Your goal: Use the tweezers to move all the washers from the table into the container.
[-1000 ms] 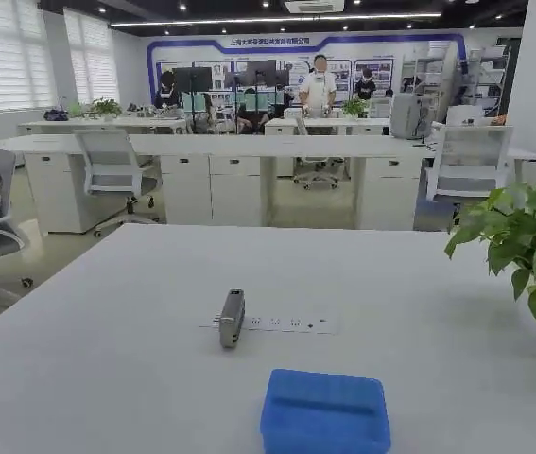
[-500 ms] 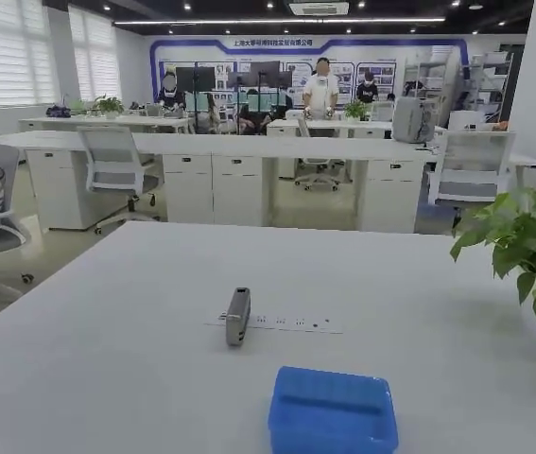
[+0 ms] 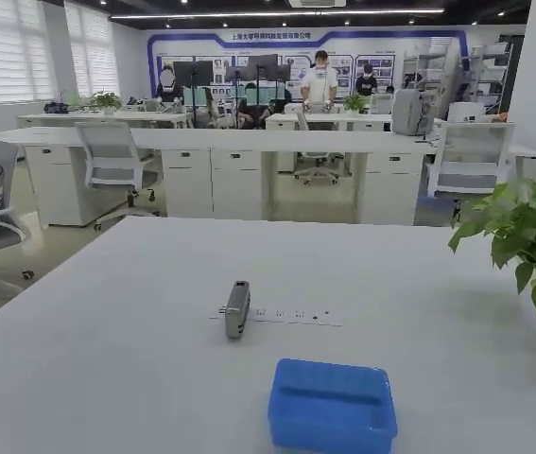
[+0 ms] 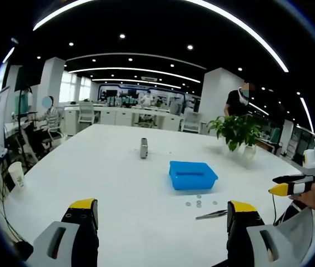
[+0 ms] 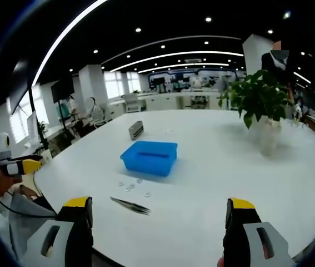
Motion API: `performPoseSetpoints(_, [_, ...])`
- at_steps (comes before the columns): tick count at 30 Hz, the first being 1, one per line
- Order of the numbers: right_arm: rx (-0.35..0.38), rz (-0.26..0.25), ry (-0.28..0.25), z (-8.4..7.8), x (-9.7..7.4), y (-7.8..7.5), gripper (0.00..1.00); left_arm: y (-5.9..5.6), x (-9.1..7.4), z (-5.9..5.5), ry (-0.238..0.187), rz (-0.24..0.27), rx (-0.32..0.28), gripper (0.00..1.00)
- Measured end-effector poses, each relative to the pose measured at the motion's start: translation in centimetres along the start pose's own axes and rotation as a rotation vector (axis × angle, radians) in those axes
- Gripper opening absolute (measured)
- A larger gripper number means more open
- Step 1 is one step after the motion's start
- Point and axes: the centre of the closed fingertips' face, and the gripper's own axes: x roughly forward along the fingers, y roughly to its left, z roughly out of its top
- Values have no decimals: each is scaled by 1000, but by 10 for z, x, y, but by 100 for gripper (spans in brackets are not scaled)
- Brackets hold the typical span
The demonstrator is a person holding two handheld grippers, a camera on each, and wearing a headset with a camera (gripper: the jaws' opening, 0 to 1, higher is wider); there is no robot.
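Tweezers (image 5: 130, 206) beside washers (image 5: 132, 186), long axis along container's (image 5: 149, 157) near side, left hand-held gripper (image 4: 161, 206) spread, right hand-held gripper (image 5: 160, 203) spread

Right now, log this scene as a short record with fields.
container: blue, open-topped, on the table
washers: several, loose on the table, on the person's side of the container
tweezers: lying on the table beside the washers, not held
left gripper: open, empty
right gripper: open, empty
progress: nothing picked up yet
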Motion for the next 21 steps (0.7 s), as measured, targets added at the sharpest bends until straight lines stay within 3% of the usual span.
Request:
performPoseSetpoints(11, [-95, -9, 31, -2, 2, -1, 99, -1, -1, 0, 13, 15, 8, 99])
performPoseSetpoints(21, [-90, 8, 29, 0, -1, -1, 99, -5, 0, 2, 11, 19, 23, 99])
